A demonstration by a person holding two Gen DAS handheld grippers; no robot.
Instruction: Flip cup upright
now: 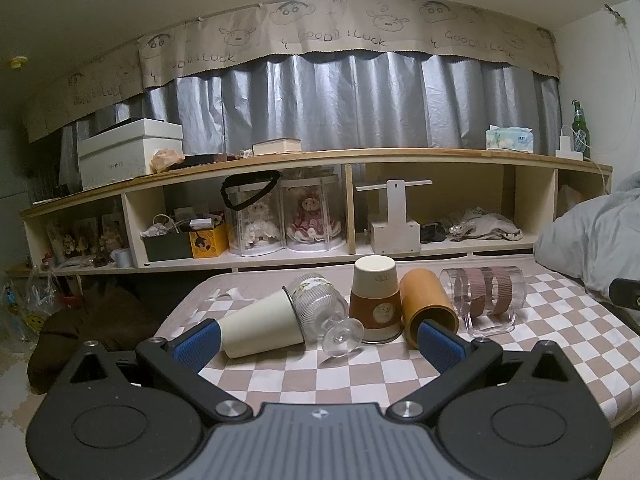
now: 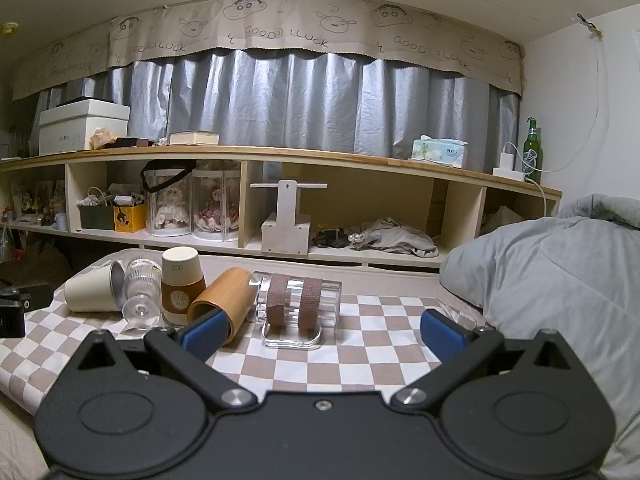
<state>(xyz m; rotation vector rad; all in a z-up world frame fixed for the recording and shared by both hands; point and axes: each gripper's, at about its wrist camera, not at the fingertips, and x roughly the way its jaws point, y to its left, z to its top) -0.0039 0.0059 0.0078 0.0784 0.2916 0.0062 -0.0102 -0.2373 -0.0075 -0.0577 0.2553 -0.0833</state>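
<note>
Several cups lie in a row on the checkered cloth. A cream paper cup lies on its side at the left. A ribbed glass goblet lies beside it. A brown-sleeved paper cup stands upside down. A bamboo cup lies on its side. A clear mug with brown bands lies on its side at the right. My left gripper is open, just in front of the goblet and paper cups. My right gripper is open, in front of the clear mug and bamboo cup.
A long wooden shelf unit with dolls, boxes and clutter stands behind the table. A grey duvet lies at the right, against the cloth's edge. The table's left edge drops to the floor with a dark bag.
</note>
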